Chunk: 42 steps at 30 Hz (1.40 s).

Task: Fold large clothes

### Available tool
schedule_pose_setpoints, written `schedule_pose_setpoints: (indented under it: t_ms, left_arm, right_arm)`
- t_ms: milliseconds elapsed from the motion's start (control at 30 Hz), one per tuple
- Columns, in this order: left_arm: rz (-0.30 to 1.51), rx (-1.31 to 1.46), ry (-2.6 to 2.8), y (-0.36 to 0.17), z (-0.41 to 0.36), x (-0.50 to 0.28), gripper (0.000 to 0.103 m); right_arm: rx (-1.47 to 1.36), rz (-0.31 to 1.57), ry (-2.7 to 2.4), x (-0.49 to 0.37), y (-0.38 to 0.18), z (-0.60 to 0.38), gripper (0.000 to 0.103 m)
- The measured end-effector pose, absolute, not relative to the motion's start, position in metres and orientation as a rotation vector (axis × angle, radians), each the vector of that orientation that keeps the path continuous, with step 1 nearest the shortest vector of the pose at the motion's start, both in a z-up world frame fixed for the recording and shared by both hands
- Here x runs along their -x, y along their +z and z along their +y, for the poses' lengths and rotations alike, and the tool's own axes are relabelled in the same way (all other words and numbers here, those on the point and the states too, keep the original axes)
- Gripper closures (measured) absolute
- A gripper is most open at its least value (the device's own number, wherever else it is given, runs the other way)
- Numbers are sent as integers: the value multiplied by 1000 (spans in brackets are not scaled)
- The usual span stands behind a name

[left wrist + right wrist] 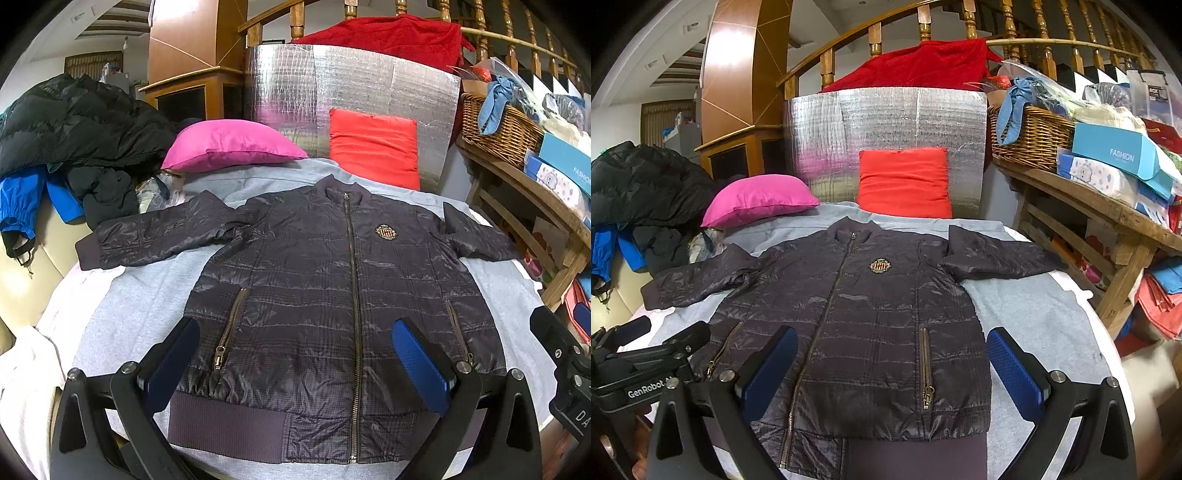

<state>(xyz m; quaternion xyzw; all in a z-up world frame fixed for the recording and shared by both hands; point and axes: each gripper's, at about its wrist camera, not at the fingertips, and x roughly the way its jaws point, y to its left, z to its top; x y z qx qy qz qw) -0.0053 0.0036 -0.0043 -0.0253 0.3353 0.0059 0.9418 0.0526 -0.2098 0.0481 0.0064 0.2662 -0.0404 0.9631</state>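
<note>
A dark grey quilted jacket [317, 280] lies flat and zipped, front up, on a grey sheet [140, 302], both sleeves spread out; it also shows in the right wrist view [871, 321]. My left gripper [295, 354] is open and empty, hovering above the jacket's lower front near the hem. My right gripper [894, 365] is open and empty above the jacket's lower right side. The left gripper's body shows at the lower left of the right wrist view [646, 373].
A pink pillow [229, 149] and a red pillow [373, 147] sit behind the jacket against a silver foil panel [351, 81]. A pile of black and blue coats [74, 140] lies left. A wooden table [1108, 214] with a wicker basket [1030, 136] and boxes stands right.
</note>
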Motion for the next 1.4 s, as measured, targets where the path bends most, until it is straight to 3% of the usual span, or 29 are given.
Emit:
schedule_pose_setpoints:
  t_ms: [233,400,700,967,1100,1267,1400]
  left_arm:
    - [699,46,13,-11,4,-1,0]
    - [750,2,55,-47,13,-20,0]
    - [868,-53,108,-119,14,-64,0]
    - [802,-44,51,-120,-14,-113,0]
    - [851,-56,45,-144,-19,-138,0]
    - [882,22,16,-159,-8,-143,0]
    - [847,-10,36,-160,-13,-138,0]
  right_arm:
    - [-16,558,-74,-58,44,-213,0]
    - [-93,641,-14,-66,21,-236,0]
    - [-496,778,30,-74,-49,-360,0]
    - [-878,678,0,-154,-68,-487,1]
    - [-1033,618,-62,-221,-83,-553,2]
    - [-1193,613,-160,-291,-121,-613,23]
    - [-1208,586,-215,-333,-130,-637,23]
